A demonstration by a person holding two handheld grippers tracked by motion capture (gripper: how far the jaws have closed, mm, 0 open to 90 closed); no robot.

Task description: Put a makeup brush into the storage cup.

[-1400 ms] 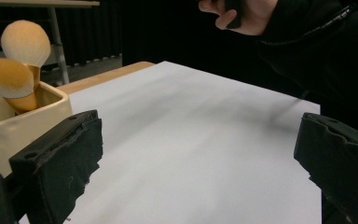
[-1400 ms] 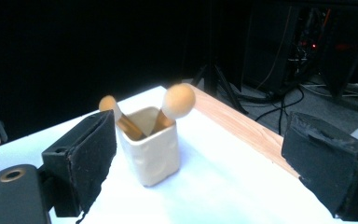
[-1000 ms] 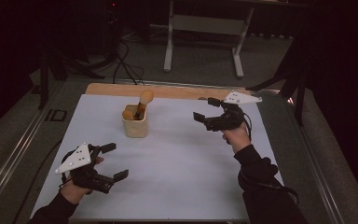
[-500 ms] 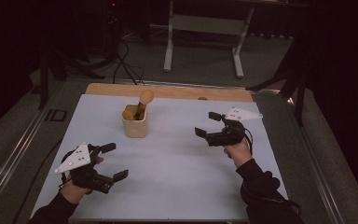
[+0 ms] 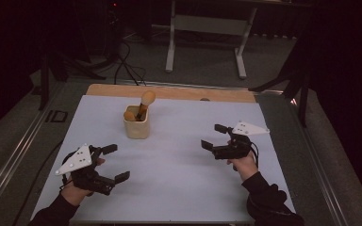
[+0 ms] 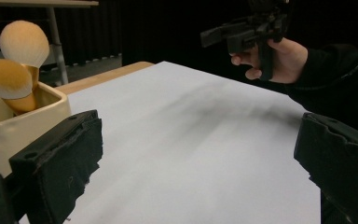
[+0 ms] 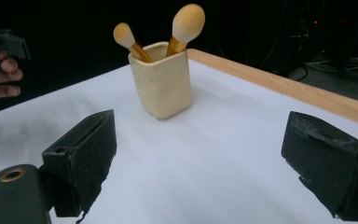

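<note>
A cream square cup (image 5: 136, 127) stands on the white table sheet (image 5: 179, 165) toward the back left, holding two round-headed makeup brushes (image 5: 146, 100). In the right gripper view the cup (image 7: 162, 84) and both brushes (image 7: 188, 23) lie ahead of the wide-apart jaws. My left gripper (image 5: 115, 163) rests near the front left, open and empty; its own view has the cup (image 6: 14, 123) at the left edge. My right gripper (image 5: 213, 136) hovers at the right of the sheet, open, nothing between its jaws, well apart from the cup.
A wooden strip (image 5: 169, 92) runs along the table's far edge. Behind it stand a white metal frame (image 5: 205, 37) and floor cables (image 5: 122, 66). Dark grey table borders flank the sheet on both sides.
My right gripper has drawn back from near the far edge toward the person and slightly lower on the sheet. The left gripper and the cup have stayed put.
</note>
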